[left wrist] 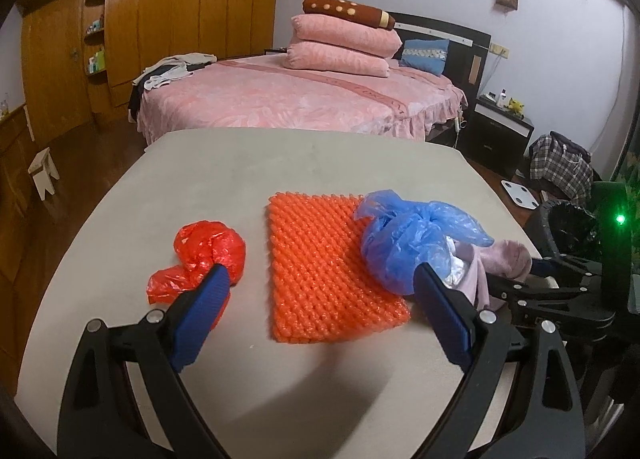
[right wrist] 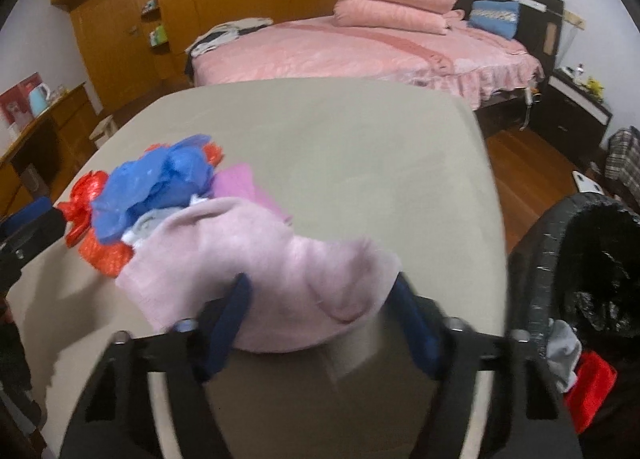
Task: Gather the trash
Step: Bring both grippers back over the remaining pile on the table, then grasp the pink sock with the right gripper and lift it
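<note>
On the beige table (left wrist: 224, 179) lie a crumpled red plastic bag (left wrist: 208, 255), an orange bubble-wrap sheet (left wrist: 320, 267), a crumpled blue plastic bag (left wrist: 408, 235) and a pale pink cloth (left wrist: 504, 255). My left gripper (left wrist: 320, 279) is open above the orange sheet, one finger over the red bag, the other by the blue bag. My right gripper (right wrist: 320, 287) is open, its fingers on either side of the pink cloth (right wrist: 260, 263). The blue bag (right wrist: 152, 187) lies left of the cloth. A bin with a black liner (right wrist: 588, 259) stands right of the table.
A pink bed with stacked pillows (left wrist: 340, 47) stands behind the table. A dark nightstand (left wrist: 500, 127) and a checked bag (left wrist: 560, 167) are at the right. A wooden wardrobe (left wrist: 160, 19) fills the left wall. A white stool (left wrist: 42, 173) stands on the floor at left.
</note>
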Demonstrator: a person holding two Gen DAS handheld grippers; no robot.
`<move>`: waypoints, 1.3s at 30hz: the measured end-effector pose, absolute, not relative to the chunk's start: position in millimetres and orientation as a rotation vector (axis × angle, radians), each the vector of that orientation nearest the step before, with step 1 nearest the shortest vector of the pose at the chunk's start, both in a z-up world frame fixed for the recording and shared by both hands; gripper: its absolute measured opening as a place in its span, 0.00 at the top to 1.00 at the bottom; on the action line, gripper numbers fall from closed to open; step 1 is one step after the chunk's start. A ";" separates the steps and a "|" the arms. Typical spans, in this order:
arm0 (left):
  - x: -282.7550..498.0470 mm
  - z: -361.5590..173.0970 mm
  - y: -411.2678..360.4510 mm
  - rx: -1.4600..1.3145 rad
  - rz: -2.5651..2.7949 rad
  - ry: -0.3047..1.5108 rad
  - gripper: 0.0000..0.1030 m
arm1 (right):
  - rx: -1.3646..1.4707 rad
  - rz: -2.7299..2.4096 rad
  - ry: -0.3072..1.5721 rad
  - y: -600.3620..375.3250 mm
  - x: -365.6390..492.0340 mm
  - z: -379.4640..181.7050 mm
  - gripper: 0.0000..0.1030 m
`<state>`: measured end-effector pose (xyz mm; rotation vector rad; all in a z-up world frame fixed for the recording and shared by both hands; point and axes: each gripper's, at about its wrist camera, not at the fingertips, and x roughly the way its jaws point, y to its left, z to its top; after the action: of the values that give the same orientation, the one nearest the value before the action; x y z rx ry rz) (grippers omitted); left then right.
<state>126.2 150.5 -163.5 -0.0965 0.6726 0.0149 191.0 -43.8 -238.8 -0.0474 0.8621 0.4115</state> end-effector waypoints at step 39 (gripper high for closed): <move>126.4 -157.8 160.5 -0.117 0.049 0.664 0.12 | -0.059 0.506 0.876 -20.4 176.9 -230.5 0.61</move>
<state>126.4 160.5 -157.8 -0.1173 0.6641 0.0493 176.9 -20.4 -230.5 -0.0589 0.8758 0.5063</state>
